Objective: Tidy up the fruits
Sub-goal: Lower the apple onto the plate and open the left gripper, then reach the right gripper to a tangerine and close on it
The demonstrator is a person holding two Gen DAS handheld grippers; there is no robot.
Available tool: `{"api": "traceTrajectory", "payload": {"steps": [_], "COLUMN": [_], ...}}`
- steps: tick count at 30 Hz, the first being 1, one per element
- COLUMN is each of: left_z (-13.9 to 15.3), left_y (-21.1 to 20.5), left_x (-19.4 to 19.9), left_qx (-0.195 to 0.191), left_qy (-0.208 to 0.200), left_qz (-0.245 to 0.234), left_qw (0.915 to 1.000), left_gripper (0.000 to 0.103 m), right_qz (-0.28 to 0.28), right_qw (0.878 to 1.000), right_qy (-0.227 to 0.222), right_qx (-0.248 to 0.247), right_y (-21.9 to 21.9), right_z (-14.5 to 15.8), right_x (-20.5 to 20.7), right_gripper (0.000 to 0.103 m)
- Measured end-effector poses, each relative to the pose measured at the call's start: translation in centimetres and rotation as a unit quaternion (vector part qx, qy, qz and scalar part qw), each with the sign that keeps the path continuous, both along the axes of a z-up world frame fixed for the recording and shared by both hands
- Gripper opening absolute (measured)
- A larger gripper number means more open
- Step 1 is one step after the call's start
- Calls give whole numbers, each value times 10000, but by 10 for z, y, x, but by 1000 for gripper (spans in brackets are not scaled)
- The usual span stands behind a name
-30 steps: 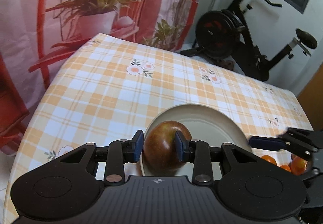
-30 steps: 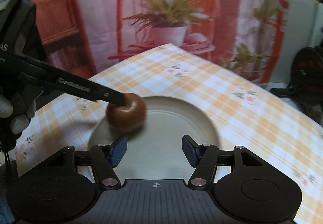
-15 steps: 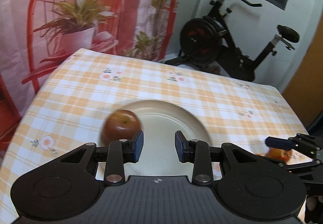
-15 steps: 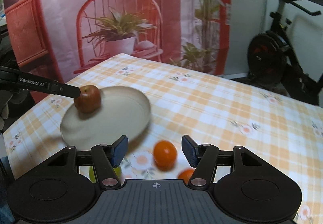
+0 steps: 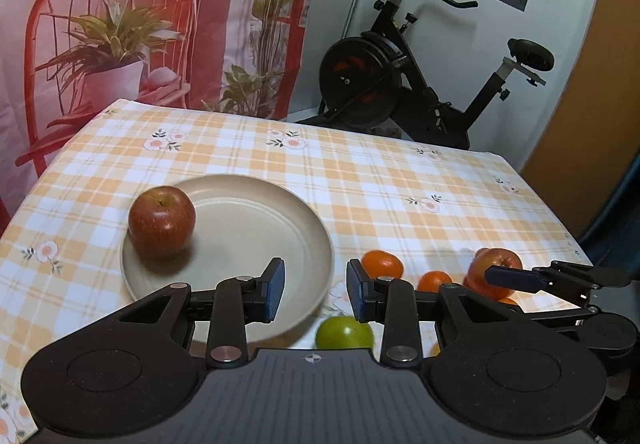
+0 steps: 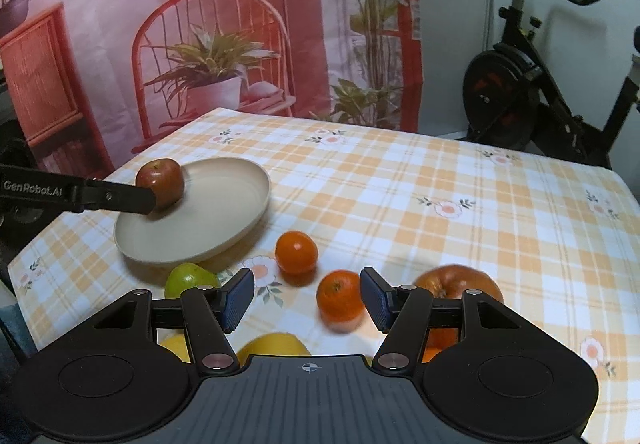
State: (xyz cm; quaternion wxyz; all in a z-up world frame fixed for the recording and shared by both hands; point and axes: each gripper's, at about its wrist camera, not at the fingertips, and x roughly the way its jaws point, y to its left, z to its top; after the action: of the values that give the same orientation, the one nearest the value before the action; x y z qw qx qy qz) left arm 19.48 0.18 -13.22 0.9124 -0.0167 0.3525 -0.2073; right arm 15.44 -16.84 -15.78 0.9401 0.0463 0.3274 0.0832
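Nearest the right tongs (image 6: 307, 300), whose jaws stand apart and empty, lie a yellow fruit (image 6: 274, 344) and a green apple (image 6: 188, 280) on the checked desk (image 6: 440, 179). Just beyond sit two oranges (image 6: 340, 296), (image 6: 296, 252) and a red apple (image 6: 456, 284). The left tongs (image 5: 315, 294) also gape wide with nothing between them, over the near rim of the beige plate (image 5: 260, 228). A dark red apple (image 5: 162, 222) rests on the plate's far left side. Behind the desk stands an exercise bike (image 5: 404, 75).
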Motion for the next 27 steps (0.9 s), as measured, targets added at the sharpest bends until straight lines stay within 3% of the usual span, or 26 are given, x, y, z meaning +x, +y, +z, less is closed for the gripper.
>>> {"api": "traceTrajectory", "payload": {"steps": [15, 27], "left_z": [-2, 3], "left_y": [-6, -5], "left_x": [-16, -17], "left_qx": [50, 20], "left_qy": [59, -123], "left_qz": [47, 172], "left_qw": [10000, 9998], "left_gripper": [36, 36], "right_qz": [-198, -127], "right_qw": [9997, 9995], "right_qy": [-102, -167], "right_qx": [18, -231], "right_y": [-13, -39], "right_z": [0, 11], "right_x": [-13, 3], "right_gripper": [53, 36]}}
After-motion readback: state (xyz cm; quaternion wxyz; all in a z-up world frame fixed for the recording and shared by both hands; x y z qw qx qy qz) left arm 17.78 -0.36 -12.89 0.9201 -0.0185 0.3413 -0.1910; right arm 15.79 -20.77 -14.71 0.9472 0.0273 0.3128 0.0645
